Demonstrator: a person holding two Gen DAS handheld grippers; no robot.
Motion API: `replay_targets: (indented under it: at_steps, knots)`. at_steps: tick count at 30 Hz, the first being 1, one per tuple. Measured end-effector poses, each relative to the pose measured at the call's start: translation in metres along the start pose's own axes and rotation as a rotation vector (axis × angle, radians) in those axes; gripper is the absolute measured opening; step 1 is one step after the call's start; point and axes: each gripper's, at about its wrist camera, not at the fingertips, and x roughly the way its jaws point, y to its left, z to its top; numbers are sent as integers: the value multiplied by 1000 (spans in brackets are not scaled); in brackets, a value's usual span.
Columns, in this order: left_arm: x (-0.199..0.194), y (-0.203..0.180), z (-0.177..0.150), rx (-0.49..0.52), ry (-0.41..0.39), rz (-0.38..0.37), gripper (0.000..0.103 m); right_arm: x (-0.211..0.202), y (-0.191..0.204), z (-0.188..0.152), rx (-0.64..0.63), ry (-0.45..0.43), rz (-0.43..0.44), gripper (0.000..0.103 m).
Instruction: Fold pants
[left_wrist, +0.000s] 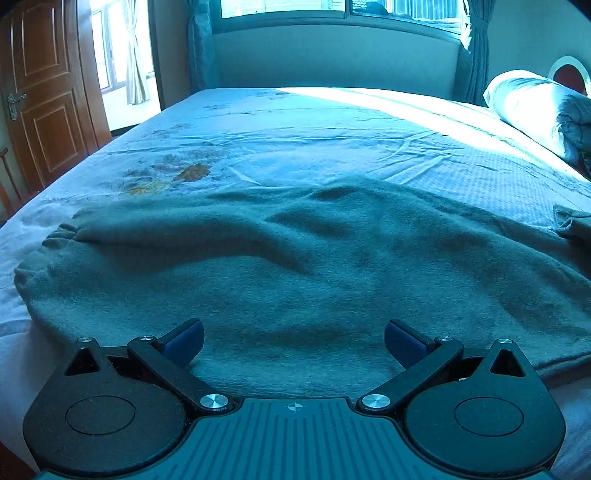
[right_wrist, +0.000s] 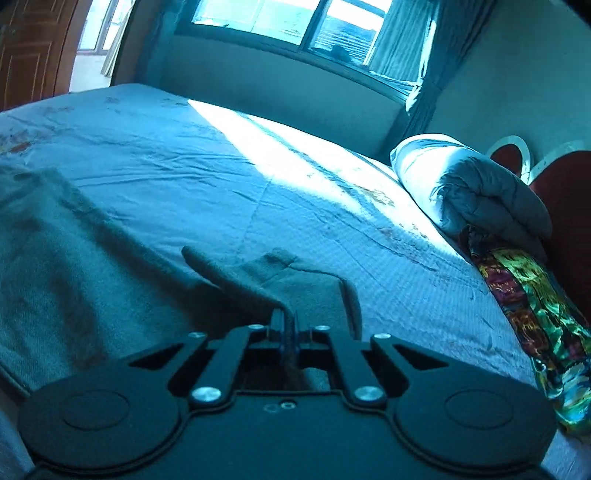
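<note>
Pants (left_wrist: 295, 266) of fuzzy grey-green cloth lie spread across the near part of the bed (left_wrist: 314, 125). One edge of them is pinched between the closed fingers of the right gripper (right_wrist: 284, 317), while the left gripper (left_wrist: 293, 341) hangs over the cloth with fingers wide apart. Pillows (right_wrist: 461, 184) sit near the headboard, well apart from the garment.

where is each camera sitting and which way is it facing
Left wrist: on the left gripper, low over the pants, facing across the bed toward the window; open fingers show.
Right wrist: on the right gripper, shut on the pants, tilted toward the pillow.
Shared: pants, bed, window, pillow.
</note>
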Motion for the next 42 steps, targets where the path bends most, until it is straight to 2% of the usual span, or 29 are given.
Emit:
replay_targets:
  at_steps: [1, 3, 5, 7, 9, 11, 13, 16, 20, 26, 33, 34, 35, 39, 42]
  knots:
    - [6, -4, -1, -6, 25, -21, 103, -7, -20, -2, 91, -20, -5, 0]
    - [12, -16, -6, 17, 9, 8, 103, -23, -68, -15, 331, -44, 1, 0]
    - [14, -17, -8, 2, 5, 12, 103, -35, -118, -44, 602, -47, 5, 0]
    - [12, -15, -7, -4, 1, 9, 103, -39, -153, -78, 787, -24, 10, 0]
    - [7, -12, -8, -4, -15, 35, 103, -34, -172, -110, 911, 29, 25, 0]
    - [7, -6, -11, -3, -13, 32, 103, -29, -177, -128, 940, 64, 0, 0]
    - [7, -3, -11, 7, -7, 26, 103, -24, -181, -147, 1031, 79, 26, 0]
    - [7, -3, -8, 10, 7, 26, 103, -22, -183, -154, 1074, 72, 43, 0]
    - [8, -4, -9, 14, 5, 34, 103, -23, -185, -151, 1092, 72, 67, 13]
    - [-3, 0, -9, 31, -22, 85, 103, -36, -194, -158, 1184, 38, 77, 14]
    - [6, 6, -10, 26, 14, 57, 103, -19, -197, -161, 1214, 58, 102, 17]
    - [6, 7, -10, 25, 16, 53, 103, -16, -197, -160, 1213, 56, 108, 15]
    - [6, 7, -10, 27, 16, 50, 103, -15, -197, -158, 1205, 53, 119, 0]
    - [4, 6, -9, 40, 12, 56, 103, -43, -193, -140, 1131, -49, 137, 0]
    - [5, 6, -10, 39, 12, 56, 103, -53, -193, -143, 1126, -34, 108, 0]
